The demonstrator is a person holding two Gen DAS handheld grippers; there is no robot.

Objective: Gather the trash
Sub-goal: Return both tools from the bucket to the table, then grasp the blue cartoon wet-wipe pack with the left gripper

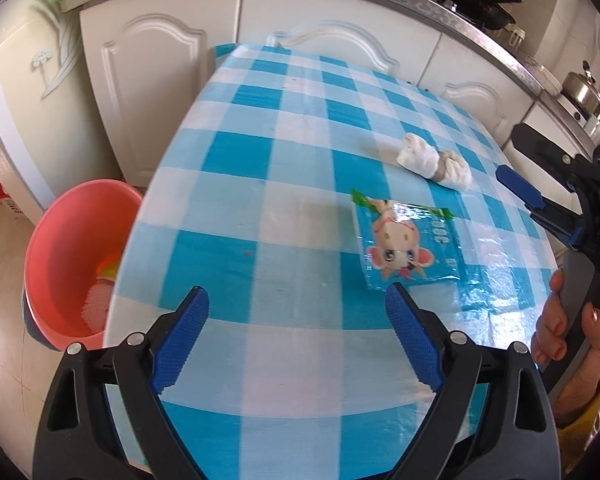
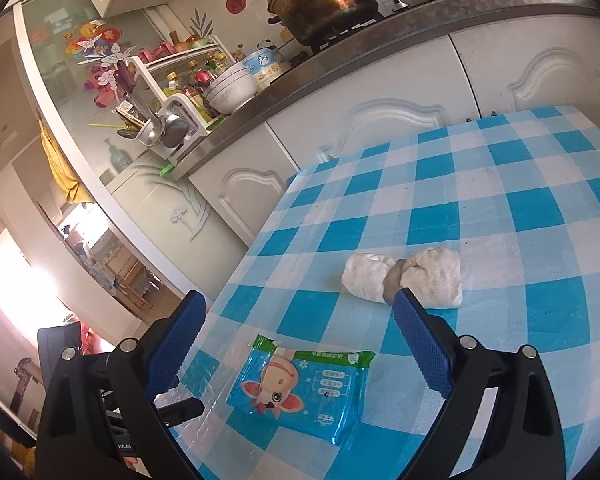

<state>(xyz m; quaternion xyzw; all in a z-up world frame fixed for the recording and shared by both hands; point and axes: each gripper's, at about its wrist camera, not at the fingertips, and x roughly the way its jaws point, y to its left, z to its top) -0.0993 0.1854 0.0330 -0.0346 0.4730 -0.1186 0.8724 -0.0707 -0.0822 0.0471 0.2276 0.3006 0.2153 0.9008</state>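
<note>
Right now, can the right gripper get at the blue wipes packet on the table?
Probably yes. The right gripper is open and empty, and the wipes packet lies flat on the checked table just below its fingers, with nothing between; the crumpled tissue sits farther off.

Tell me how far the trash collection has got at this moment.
Partly done: the pink basin beside the table already holds some scraps. In hand: nothing; the left gripper and right gripper both stand with jaws open and empty. Left: the blue wet-wipe packet and the crumpled white wad lie on the cloth.
</note>
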